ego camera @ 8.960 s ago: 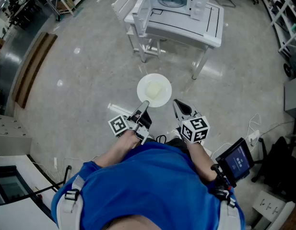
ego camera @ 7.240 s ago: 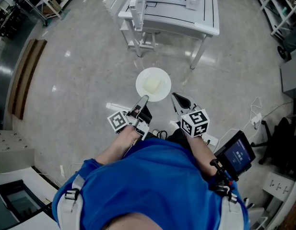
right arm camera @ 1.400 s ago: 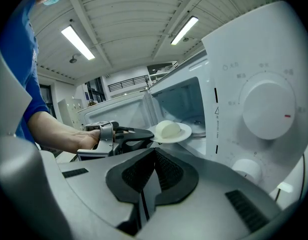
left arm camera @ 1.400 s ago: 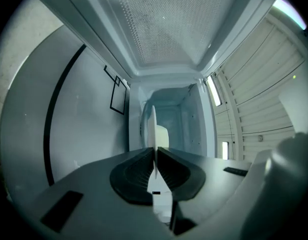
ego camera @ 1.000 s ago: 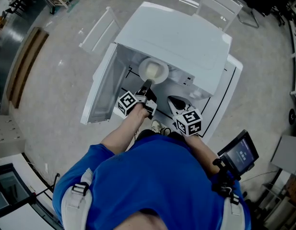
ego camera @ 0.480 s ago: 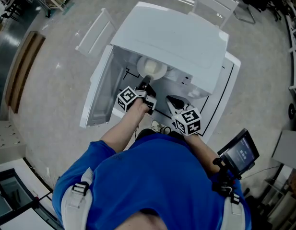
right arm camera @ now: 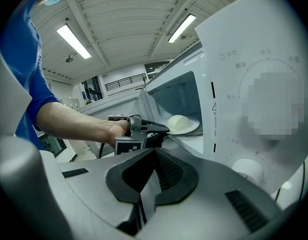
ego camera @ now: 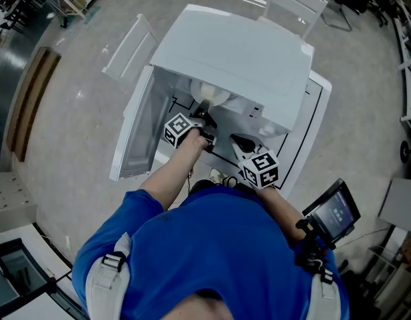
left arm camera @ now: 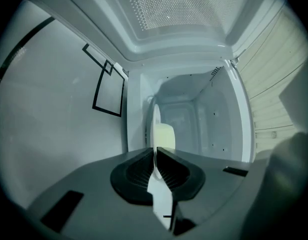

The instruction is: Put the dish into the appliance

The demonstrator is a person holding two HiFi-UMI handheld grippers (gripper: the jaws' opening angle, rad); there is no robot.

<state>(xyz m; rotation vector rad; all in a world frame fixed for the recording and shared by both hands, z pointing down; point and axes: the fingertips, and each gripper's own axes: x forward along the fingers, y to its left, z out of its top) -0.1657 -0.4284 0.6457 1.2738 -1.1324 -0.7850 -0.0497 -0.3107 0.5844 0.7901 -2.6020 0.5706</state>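
One dish (ego camera: 208, 93), clamped by its rim in the left hand-held gripper (ego camera: 200, 110), is seen just inside the open microwave (ego camera: 238, 52). It is best held level and set deeper inside before release. The right hand-held gripper (ego camera: 240, 142) is closed on nothing, outside the microwave.

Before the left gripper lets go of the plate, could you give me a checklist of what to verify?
1. Door open: ok. The microwave door stands swung wide.
2. Grip: ok. The left gripper is shut on the rim of the plate.
3. Food: ok. The white bun sits on the plate.
4. Plate inside the microwave: ok, it is past the opening.
5. Plate set down on the cavity floor: cannot tell.
6. Other hand clear: ok. The right gripper is shut, empty, and outside by the control panel.
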